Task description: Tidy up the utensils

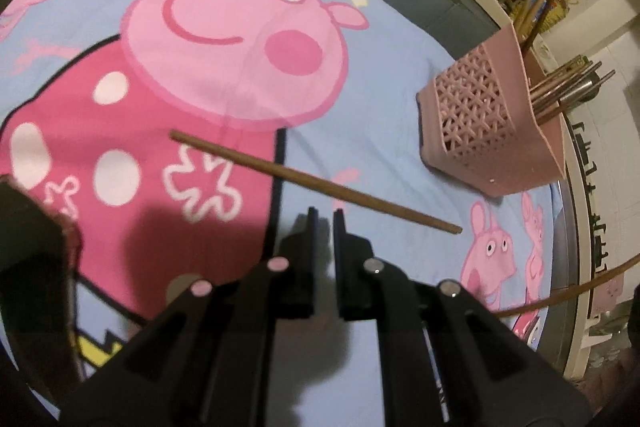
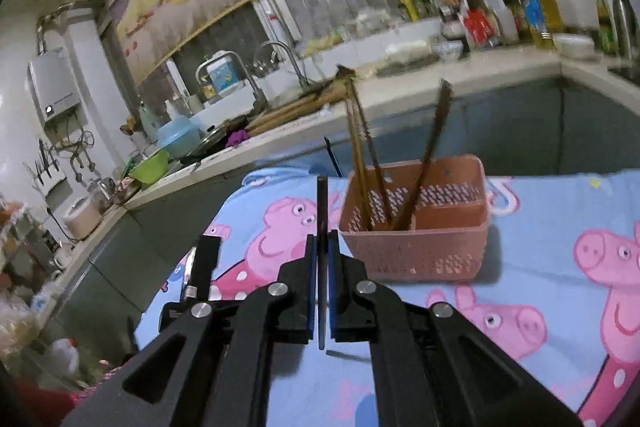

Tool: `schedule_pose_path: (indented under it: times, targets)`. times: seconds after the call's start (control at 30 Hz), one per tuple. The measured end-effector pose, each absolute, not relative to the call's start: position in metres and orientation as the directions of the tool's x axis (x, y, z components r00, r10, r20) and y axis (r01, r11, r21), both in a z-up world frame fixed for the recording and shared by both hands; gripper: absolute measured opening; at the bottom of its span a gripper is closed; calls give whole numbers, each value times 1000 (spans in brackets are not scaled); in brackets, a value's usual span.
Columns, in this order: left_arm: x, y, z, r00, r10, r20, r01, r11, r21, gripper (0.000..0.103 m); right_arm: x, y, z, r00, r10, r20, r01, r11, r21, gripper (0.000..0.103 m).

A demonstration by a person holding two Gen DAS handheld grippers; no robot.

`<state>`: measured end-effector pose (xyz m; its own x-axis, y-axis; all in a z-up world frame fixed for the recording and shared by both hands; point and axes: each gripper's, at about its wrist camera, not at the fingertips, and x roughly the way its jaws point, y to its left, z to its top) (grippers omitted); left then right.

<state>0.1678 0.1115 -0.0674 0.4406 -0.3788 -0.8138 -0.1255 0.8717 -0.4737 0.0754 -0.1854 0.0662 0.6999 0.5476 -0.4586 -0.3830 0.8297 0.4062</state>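
A brown wooden chopstick (image 1: pixel 312 181) lies on the Peppa Pig cloth (image 1: pixel 360 131), just beyond my left gripper (image 1: pixel 323 213). The left jaws stand a narrow gap apart and hold nothing. The pink lattice basket (image 1: pixel 488 123) stands to the right with several chopsticks and utensils in it. In the right wrist view, my right gripper (image 2: pixel 321 239) is shut on a dark chopstick (image 2: pixel 321 211) held upright, just left of and in front of the basket (image 2: pixel 416 247). Three brown chopsticks (image 2: pixel 424 163) lean inside the basket. Another chopstick (image 1: pixel 568 289) shows at the lower right of the left wrist view.
A kitchen counter (image 2: pixel 400 83) with a sink, taps, bottles and bowls runs behind the table. A dark object (image 1: pixel 32 259) is at the left edge of the left wrist view. The other gripper (image 2: pixel 204 275) shows left of my right gripper.
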Motion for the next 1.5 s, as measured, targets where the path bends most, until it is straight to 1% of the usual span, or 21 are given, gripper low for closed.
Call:
schedule_pose_path:
  times: [0.1, 0.2, 0.27, 0.37, 0.5, 0.63, 0.7, 0.8, 0.87, 1.07, 1.2, 1.33, 1.43, 1.5]
  targets:
    - [163, 120, -69, 440, -383, -812, -160, 857, -490, 6, 74, -202, 68, 688, 552, -471, -357, 822, 443, 0]
    - [170, 124, -73, 422, -381, -822, -199, 846, -494, 6, 73, -207, 73, 711, 480, -514, -320, 871, 372, 0]
    - [175, 126, -73, 419, -395, -817, -215, 831, -513, 6, 73, -209, 74, 718, 470, -514, -312, 877, 367, 0]
    - [185, 123, -68, 434, -382, -816, -225, 831, -509, 6, 69, -209, 82, 744, 457, -487, -316, 883, 347, 0]
    - [199, 113, -72, 400, -397, -826, -234, 827, -511, 7, 67, -205, 89, 801, 415, -432, -312, 904, 291, 0]
    - [201, 107, -73, 412, -392, -822, -217, 835, -506, 6, 82, -197, 89, 838, 387, -385, -304, 916, 260, 0]
    - [201, 107, -74, 413, -393, -822, -213, 836, -506, 6, 89, -191, 85, 858, 359, -366, -295, 930, 221, 0]
    - [201, 108, -74, 407, -397, -823, -214, 834, -508, 6, 98, -183, 80, 873, 335, -355, -289, 941, 178, 0]
    - [201, 110, -75, 398, -378, -836, -228, 842, -490, 6, 105, -176, 74, 876, 328, -355, -292, 944, 151, 0]
    - [200, 118, -76, 394, -404, -826, -254, 816, -520, 7, 111, -165, 61, 847, 341, -407, -311, 940, 142, 0]
    - [202, 119, -79, 379, -411, -829, -281, 803, -526, 7, 104, -163, 63, 824, 378, -423, -336, 926, 173, 0]
    - [202, 119, -80, 374, -414, -830, -288, 799, -529, 9, 92, -162, 64, 787, 422, -449, -363, 906, 217, 0]
    - [198, 120, -79, 377, -411, -830, -286, 800, -527, 12, 79, -167, 60, 718, 515, -467, -397, 855, 333, 0]
    - [195, 120, -78, 379, -407, -831, -285, 803, -524, 14, 67, -166, 57, 694, 547, -468, -417, 835, 358, 0]
